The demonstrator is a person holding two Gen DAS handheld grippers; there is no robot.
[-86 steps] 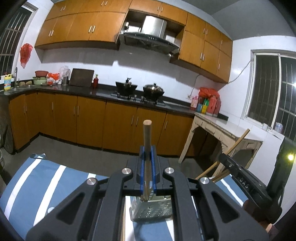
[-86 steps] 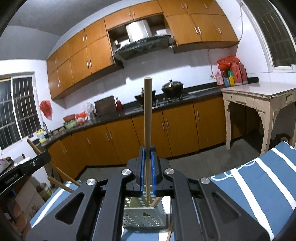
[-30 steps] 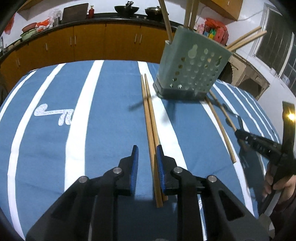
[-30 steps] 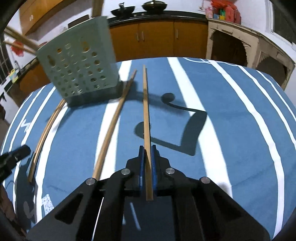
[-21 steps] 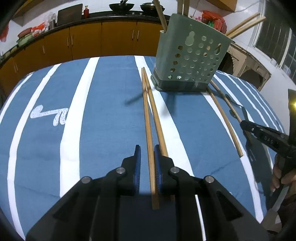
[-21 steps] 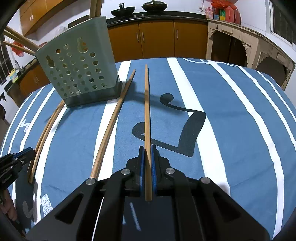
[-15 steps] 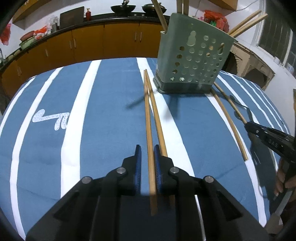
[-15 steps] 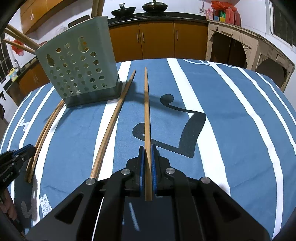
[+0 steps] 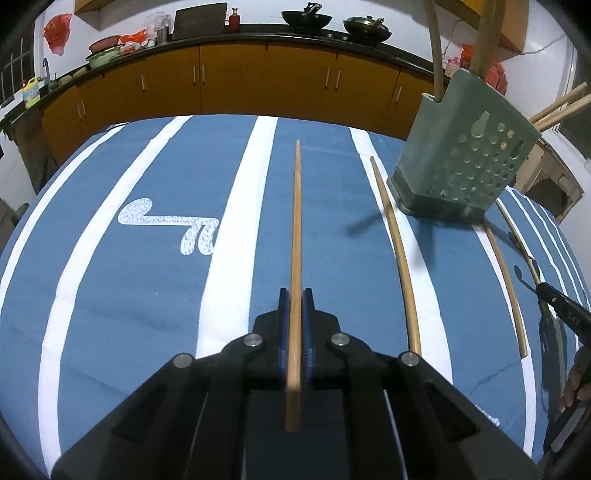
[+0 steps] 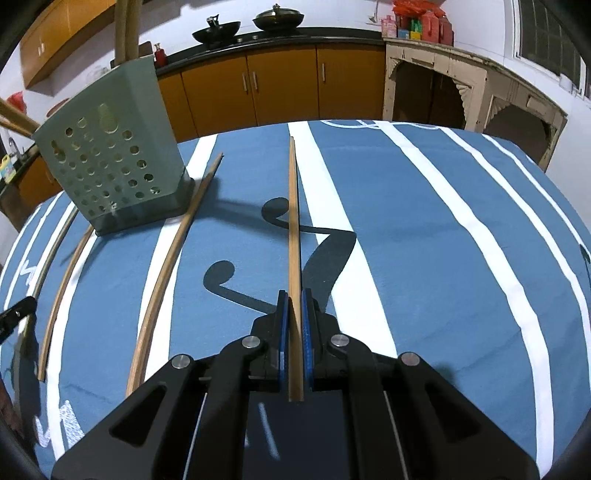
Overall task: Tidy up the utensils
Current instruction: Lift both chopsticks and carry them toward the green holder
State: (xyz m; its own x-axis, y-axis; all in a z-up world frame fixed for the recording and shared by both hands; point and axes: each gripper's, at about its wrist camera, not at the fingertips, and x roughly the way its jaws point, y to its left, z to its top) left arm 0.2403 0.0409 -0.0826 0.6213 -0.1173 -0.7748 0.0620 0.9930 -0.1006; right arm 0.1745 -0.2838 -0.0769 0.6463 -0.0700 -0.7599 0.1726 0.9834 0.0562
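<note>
Left tool (image 9: 294,325): I have it clamped on a chopstick (image 9: 295,236), jaws just closing, stick pointing straight ahead.
Right tool (image 10: 294,325): gripping its own chopstick (image 10: 293,229) the same way.
Holder (image 9: 461,166): upright on the bench (image 9: 110,295), ahead-right of my left tool, ahead-left of my right.

Orange-brown base cabinets (image 9: 236,74) line a white-walled kitchen beneath a dark countertop (image 9: 258,31) carrying two black woks (image 9: 306,18). A worn pale side table (image 10: 461,81) stands at right near a barred window (image 10: 546,37). Red bags (image 9: 57,27) hang at left.
</note>
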